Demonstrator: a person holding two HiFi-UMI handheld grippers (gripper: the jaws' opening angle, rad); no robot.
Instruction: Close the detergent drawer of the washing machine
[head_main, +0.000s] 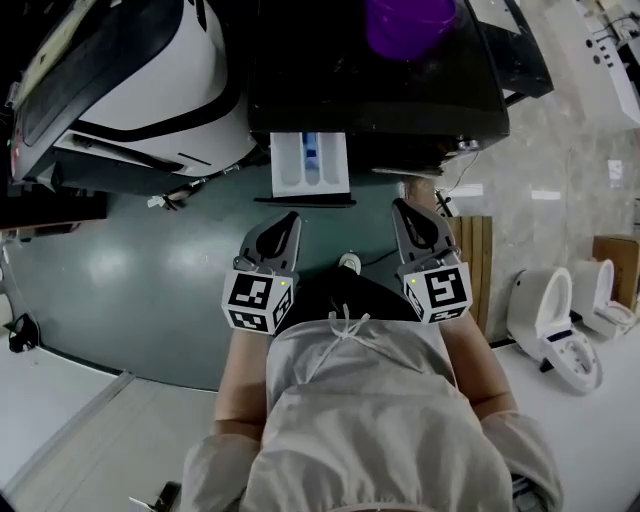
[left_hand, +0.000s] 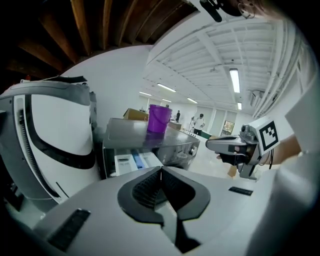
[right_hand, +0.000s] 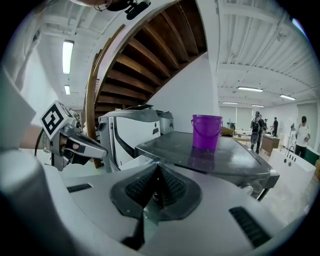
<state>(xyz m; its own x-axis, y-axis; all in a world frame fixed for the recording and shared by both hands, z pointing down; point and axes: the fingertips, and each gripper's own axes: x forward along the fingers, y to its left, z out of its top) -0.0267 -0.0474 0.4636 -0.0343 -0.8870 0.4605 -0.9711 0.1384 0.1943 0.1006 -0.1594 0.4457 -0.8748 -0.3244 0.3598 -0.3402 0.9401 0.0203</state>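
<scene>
1. The washing machine stands at the top of the head view. Its dark top panel faces the camera.
2. A purple bucket sits on that top panel, near its back edge.
3. The detergent drawer is pulled out from the machine's front edge, on the left part of the front. It is white, with a blue insert in its middle compartment, and open to view from above.
4. The left gripper has its jaws pressed together with nothing between them. Its tip points at the drawer's front face, near it but apart.
5. The right gripper also has its jaws together and holds nothing. It is off the drawer's right corner, under the machine's front edge and not touching the drawer.
6. A white-and-black appliance stands just beside the machine's left side.
7. Two white toilets stand well apart at the right, on the pale floor.
8. The person's light-grey top fills the lower middle of the head view.
</scene>
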